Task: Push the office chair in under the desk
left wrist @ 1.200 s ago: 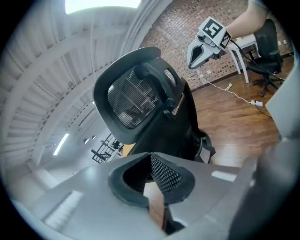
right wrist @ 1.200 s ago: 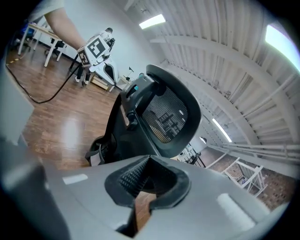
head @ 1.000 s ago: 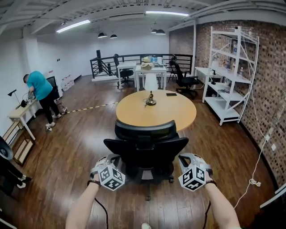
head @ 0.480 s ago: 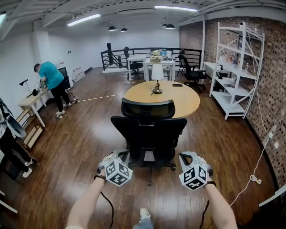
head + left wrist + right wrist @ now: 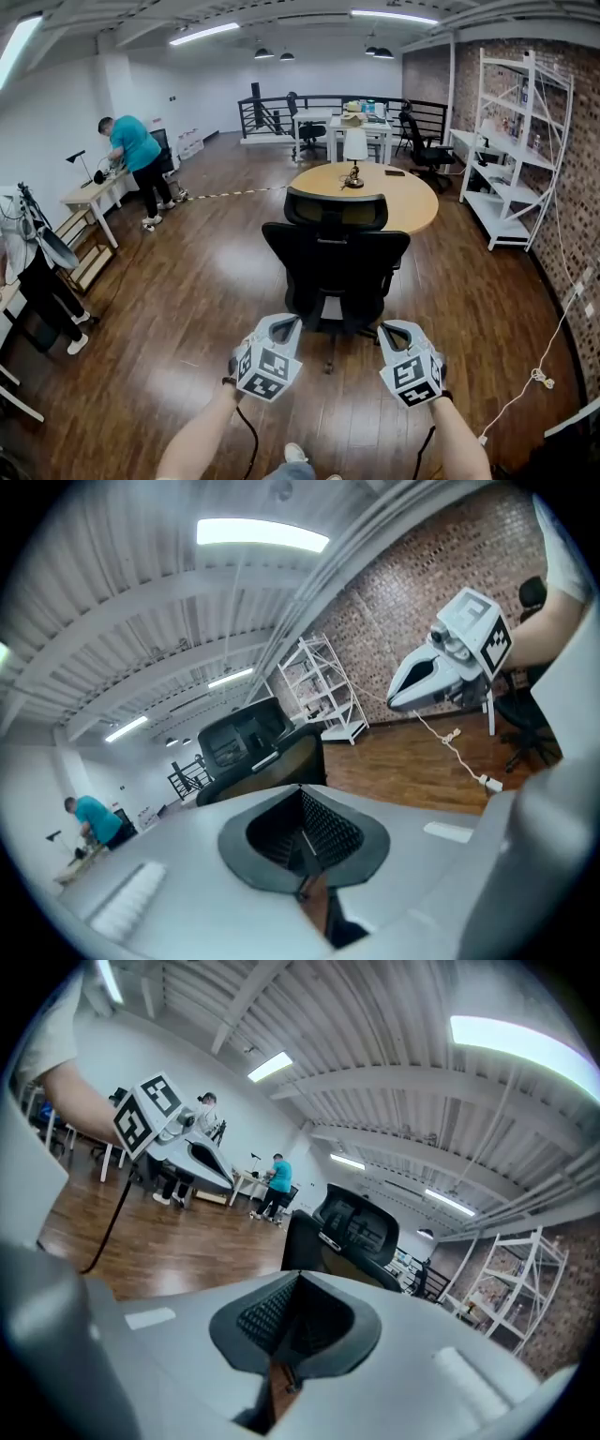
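The black office chair point(image 5: 335, 267) stands with its back to me, its headrest point(image 5: 336, 208) overlapping the near edge of the round wooden table point(image 5: 412, 202). My left gripper point(image 5: 286, 324) and right gripper point(image 5: 388, 331) hang low just behind the chair's seat, one on each side, both shut and holding nothing. Neither touches the chair. In the left gripper view the chair point(image 5: 251, 741) lies ahead beyond the shut jaws, with the right gripper point(image 5: 427, 674) off to the side. The right gripper view shows the chair point(image 5: 361, 1227) ahead and the left gripper point(image 5: 192, 1152) at the left.
A lamp point(image 5: 354, 152) stands on the table. White shelving point(image 5: 511, 141) lines the brick wall on the right, with a cable point(image 5: 536, 377) on the floor below it. A person in teal point(image 5: 137, 155) bends over a small desk point(image 5: 89, 197) at the left. More desks and chairs point(image 5: 361, 122) stand at the back.
The chair and table now sit higher and further right in the head view. Both grippers have dropped back from beside the seat to behind it, closer together, still shut.
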Demonstrator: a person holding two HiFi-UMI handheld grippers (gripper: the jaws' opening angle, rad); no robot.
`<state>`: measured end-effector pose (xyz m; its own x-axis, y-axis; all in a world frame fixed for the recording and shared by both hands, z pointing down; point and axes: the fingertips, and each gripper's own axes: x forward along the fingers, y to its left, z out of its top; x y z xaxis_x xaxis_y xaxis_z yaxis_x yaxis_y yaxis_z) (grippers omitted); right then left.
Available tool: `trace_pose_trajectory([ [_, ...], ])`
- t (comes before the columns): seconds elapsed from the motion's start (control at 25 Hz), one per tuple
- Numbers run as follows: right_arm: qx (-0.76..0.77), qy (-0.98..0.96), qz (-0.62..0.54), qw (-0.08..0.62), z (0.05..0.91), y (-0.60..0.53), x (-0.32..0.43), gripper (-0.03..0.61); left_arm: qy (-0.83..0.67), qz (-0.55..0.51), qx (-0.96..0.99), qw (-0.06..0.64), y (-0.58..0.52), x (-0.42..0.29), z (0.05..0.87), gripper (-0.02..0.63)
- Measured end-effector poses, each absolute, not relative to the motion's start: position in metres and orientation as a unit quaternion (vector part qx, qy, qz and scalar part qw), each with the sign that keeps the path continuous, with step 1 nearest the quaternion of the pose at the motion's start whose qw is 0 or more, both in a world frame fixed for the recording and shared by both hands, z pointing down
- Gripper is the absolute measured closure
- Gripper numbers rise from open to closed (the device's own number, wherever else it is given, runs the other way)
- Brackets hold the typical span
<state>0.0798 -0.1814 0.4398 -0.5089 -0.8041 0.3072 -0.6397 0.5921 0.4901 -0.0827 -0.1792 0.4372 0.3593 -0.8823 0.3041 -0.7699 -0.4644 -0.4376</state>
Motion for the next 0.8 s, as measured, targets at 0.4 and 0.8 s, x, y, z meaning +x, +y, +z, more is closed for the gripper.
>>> trace_pose_trajectory([
  [0.4,0.443,-0.875,-0.116,0.154,0.406,-0.09,0.006,0.578,0.521,-0.126,-0.839,0.097,-0.083,-0.099,0.393,0.597],
  [0.8,0.466,-0.881,-0.043,0.067,0.396,0.007,-0.042,0.578,0.533,-0.064,-0.841,0.064,0.014,-0.14,0.374,0.597],
])
